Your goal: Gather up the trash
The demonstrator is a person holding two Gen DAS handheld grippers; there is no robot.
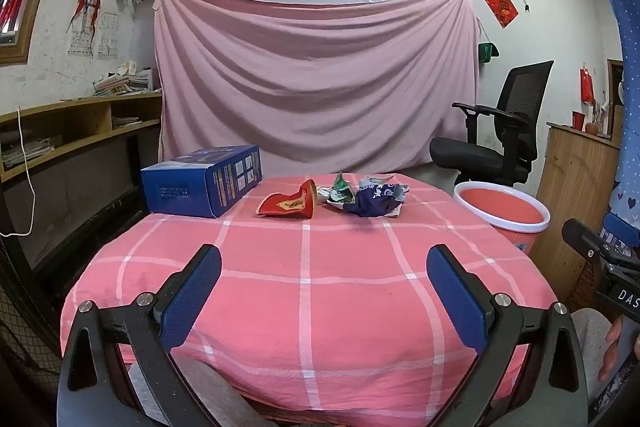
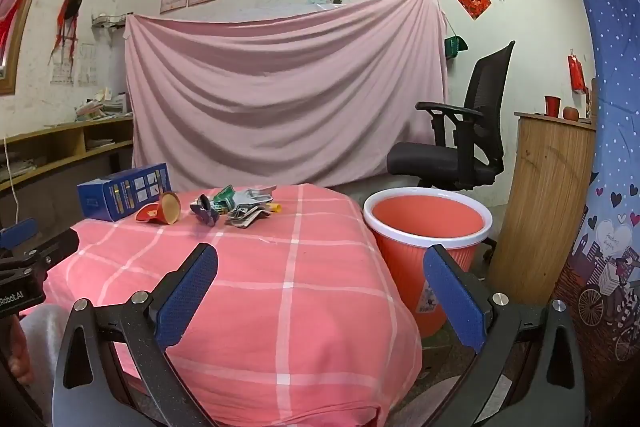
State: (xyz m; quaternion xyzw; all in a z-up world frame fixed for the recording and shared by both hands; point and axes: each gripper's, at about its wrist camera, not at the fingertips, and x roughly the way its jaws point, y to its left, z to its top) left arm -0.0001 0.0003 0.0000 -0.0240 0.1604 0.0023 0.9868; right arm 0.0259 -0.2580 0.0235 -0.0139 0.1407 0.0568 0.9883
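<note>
Trash sits in a loose cluster near the far edge of the table (image 1: 312, 291), which I see draped in a pink checked cloth. From my left camera, a red crushed paper cup (image 1: 289, 203) lies on its side toward the middle of that far edge, and just to its right a crumpled dark blue wrapper (image 1: 374, 202) rests against green and white scraps (image 1: 340, 189). A blue box (image 1: 202, 179) stands at the far left corner, near the cup but apart from it. A red bin (image 2: 428, 227) with a white rim stands on the floor just beside the table's right edge, and I see nothing inside it.

My left gripper (image 1: 324, 291) hangs over the near edge with its blue pads spread wide and nothing between them. My right gripper (image 2: 320, 291) stands likewise wide apart and empty, over the near right corner, with the bin behind its right finger. Both are well short of the trash.

A pink sheet (image 1: 316, 75) hangs on the wall behind, with a black office chair (image 1: 500, 131) right of it.
</note>
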